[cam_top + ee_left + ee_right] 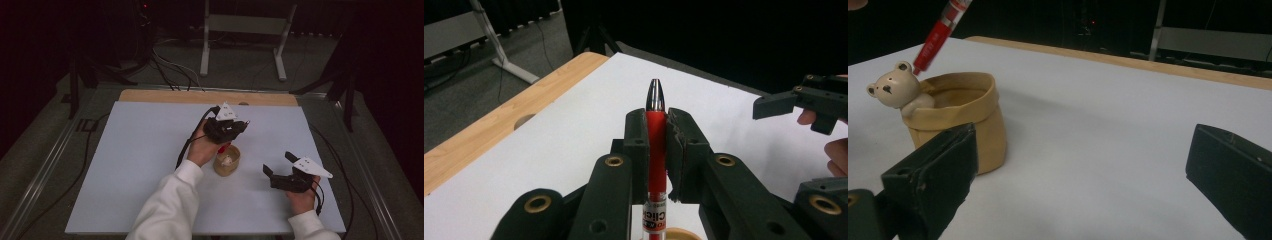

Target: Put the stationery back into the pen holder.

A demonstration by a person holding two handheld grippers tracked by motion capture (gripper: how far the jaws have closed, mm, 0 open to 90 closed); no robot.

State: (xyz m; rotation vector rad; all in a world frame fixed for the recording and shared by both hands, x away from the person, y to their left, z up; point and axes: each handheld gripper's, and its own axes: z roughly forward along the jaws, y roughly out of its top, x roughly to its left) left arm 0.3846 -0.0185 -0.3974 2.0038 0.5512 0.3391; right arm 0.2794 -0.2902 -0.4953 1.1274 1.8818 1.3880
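Observation:
My left gripper [226,128] is shut on a red pen [656,145], whose silver end sticks out beyond the jaws. It hovers just above a tan pot [227,161] near the middle of the white mat. In the right gripper view the pen [940,32] slants down, its lower end above the rim of the pot [960,120] behind a small bear figure [895,87] on that rim. My right gripper [278,163] stands open to the right of the pot, with nothing between its jaws [1078,165]. It appears off to the right as the right gripper [796,97].
A white mat [150,165] covers the wooden table [165,96], which has a hole near its far edge. Cables trail from both grippers. Beyond the table stand a white frame [245,30] and dark stands on a grey floor.

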